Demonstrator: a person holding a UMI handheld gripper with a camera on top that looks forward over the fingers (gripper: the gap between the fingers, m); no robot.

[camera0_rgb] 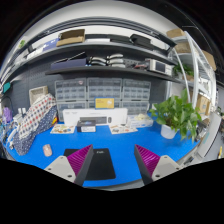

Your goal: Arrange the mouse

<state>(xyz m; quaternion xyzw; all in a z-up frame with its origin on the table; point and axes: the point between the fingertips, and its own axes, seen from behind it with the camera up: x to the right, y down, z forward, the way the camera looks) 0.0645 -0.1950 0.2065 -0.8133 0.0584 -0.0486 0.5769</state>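
Note:
A black rectangular mouse pad (100, 163) lies flat on the blue table (120, 140). My gripper (112, 162) hovers over the table's near part with its fingers wide apart. The pad lies between them, nearer the left finger, and neither finger touches it. The purple finger pads (79, 159) show at both sides. A small pale object (47, 150), too small to identify, sits on the table beyond the left finger. I cannot make out a mouse for certain.
A potted green plant (178, 115) stands at the table's right. Flat boxes and small items (90, 124) line the back edge under a cabinet of small drawers (100, 95). A pile of things (33, 120) is at the left.

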